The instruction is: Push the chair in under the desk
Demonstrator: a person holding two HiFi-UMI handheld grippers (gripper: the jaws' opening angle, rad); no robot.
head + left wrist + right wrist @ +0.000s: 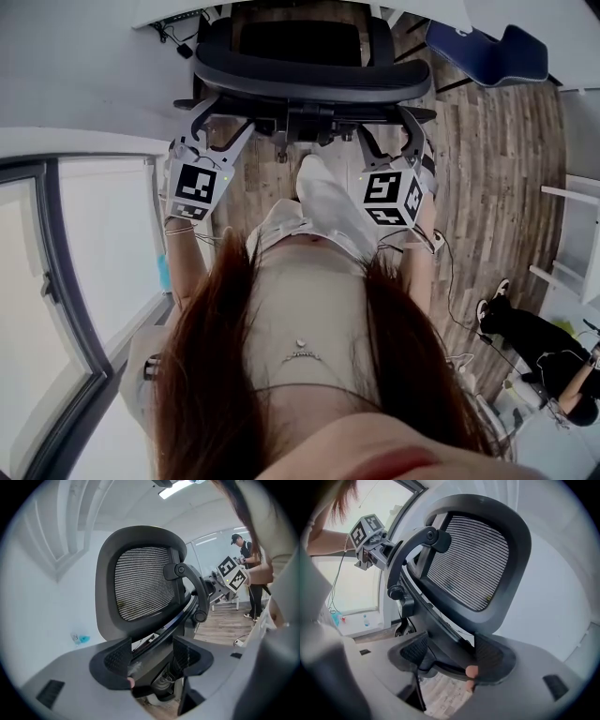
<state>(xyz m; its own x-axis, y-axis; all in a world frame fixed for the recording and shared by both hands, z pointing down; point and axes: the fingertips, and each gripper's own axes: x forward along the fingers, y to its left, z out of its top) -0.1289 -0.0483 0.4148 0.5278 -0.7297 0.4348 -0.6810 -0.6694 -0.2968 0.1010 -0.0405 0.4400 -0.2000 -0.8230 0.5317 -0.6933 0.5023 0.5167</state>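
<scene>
The person is standing right behind the chair (pixel 314 80), which is sitting at the top centre of the head view with its seat pointing toward the white desk (pixel 178 11) along the top edge. The left gripper (pixel 228 112) is reaching to the left side of the mesh backrest, its jaws spread wide and straddling the dark back frame. The right gripper (pixel 386 127) is doing the same on the right side, its jaws likewise spread, unclenched. Wooden floor (pixel 487 159) is showing underneath.
</scene>
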